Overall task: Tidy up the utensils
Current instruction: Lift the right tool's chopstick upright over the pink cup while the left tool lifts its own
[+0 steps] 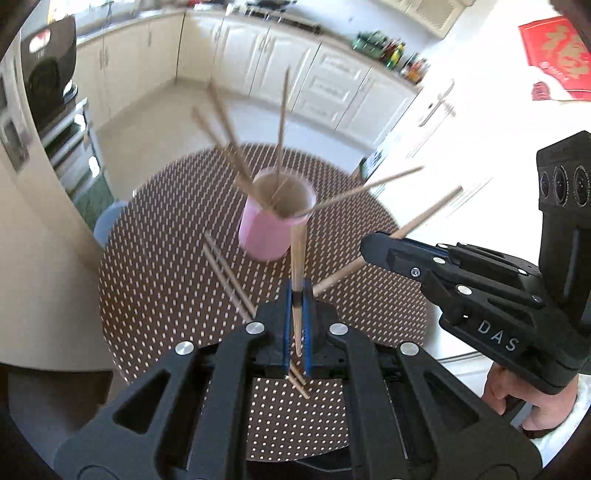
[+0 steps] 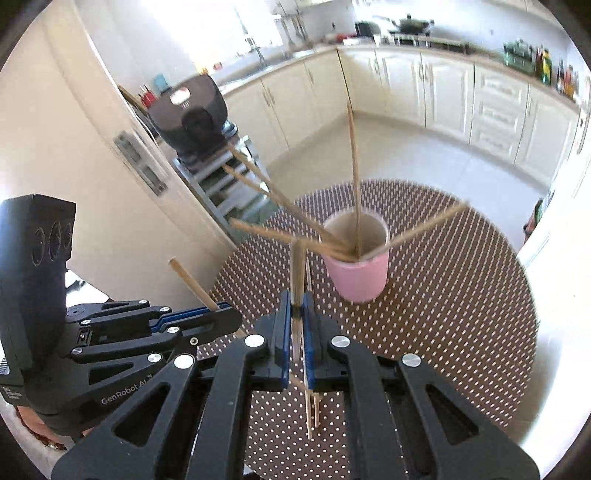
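Tools (image 1: 296,295) (image 2: 296,302) level, each clamping a chopstick (image 1: 296,258) (image 2: 296,269)

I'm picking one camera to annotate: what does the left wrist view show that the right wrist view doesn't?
Only the left wrist view shows the red paper decoration and the pale blue stool beside the table. Only the right wrist view shows the stove with a dark pan and the red container on the counter. Both show the pink cylindrical cup holding wooden chopsticks, loose chopsticks on the brown dotted tablecloth, and each gripper, left gripper and right gripper, clamping a chopstick.
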A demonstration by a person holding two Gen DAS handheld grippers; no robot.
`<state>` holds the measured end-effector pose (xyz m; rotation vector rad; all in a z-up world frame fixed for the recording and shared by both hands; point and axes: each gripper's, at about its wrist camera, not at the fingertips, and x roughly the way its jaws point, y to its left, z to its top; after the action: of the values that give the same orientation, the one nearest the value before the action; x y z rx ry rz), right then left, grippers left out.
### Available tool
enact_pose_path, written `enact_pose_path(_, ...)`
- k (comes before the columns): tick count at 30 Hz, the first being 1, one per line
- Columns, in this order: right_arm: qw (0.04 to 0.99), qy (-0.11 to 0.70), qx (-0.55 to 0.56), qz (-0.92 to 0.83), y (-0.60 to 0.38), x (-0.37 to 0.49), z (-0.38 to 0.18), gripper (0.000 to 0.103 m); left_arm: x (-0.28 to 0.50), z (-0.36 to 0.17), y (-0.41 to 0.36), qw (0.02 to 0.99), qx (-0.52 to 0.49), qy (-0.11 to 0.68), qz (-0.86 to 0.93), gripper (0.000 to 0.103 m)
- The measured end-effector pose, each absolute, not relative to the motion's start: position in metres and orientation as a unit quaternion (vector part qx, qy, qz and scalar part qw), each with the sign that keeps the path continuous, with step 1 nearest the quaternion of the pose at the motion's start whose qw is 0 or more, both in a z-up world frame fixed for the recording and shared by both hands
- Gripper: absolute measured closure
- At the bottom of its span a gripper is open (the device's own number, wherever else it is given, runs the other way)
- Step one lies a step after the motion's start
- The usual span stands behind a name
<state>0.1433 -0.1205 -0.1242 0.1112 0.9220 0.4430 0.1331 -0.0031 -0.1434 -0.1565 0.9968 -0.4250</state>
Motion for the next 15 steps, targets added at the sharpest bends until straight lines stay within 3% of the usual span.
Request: enact_pose_path(15,0.920,0.346,0.015,0.186,-0.140,0.145,-0.056,0.098,0.144,-0.060,-0.012,0.900,-0.063,0.371,-0.222,0.098)
